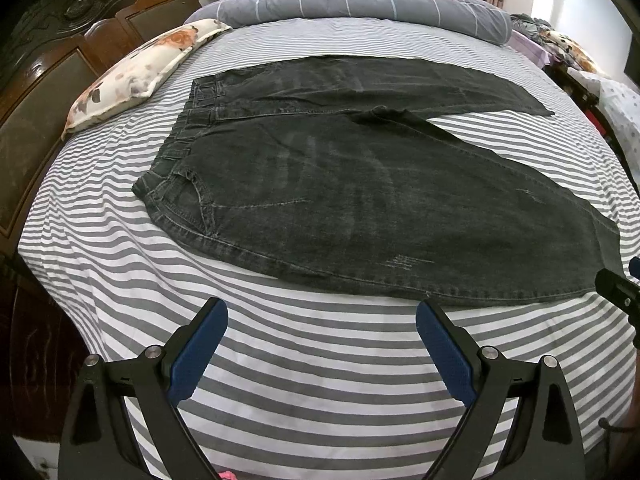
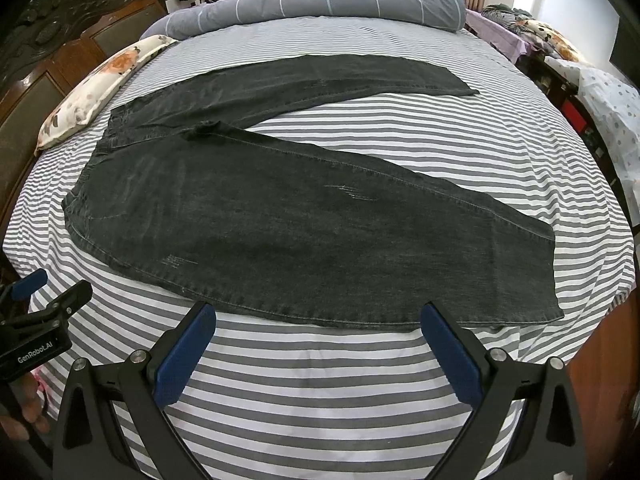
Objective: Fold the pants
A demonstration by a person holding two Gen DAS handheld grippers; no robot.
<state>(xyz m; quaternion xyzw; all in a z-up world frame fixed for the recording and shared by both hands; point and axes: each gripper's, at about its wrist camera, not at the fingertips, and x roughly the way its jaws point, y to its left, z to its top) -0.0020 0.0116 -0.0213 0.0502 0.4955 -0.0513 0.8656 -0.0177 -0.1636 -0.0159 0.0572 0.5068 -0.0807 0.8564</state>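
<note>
Both of your tongs are spread wide and hold nothing: the left gripper point(image 1: 322, 350) hangs over bare sheet just short of the near hem side of the jeans, and the right gripper point(image 2: 318, 354) does the same further toward the leg ends. Your black jeans point(image 2: 304, 236) lie flat and face up on the striped bedsheet point(image 2: 320, 384), waistband point(image 1: 188, 120) toward the carved wooden headboard point(image 1: 80, 40), the two legs splayed apart in a V with sheet showing between them. The near leg point(image 1: 400, 216) is closest to you; the far leg point(image 2: 320, 80) runs toward the rolled grey duvet point(image 2: 320, 4). A floral pillow point(image 1: 136, 68) sits just beside the waistband, not touching it as far as can be told. No fold looks to be made yet, so you appear to be at the opening step. The next move likely calls for pinching the near leg's outer edge at two well-separated spots and carrying it over onto the far leg, keeping the seams lined up so the denim does not bunch at the crotch.
</note>
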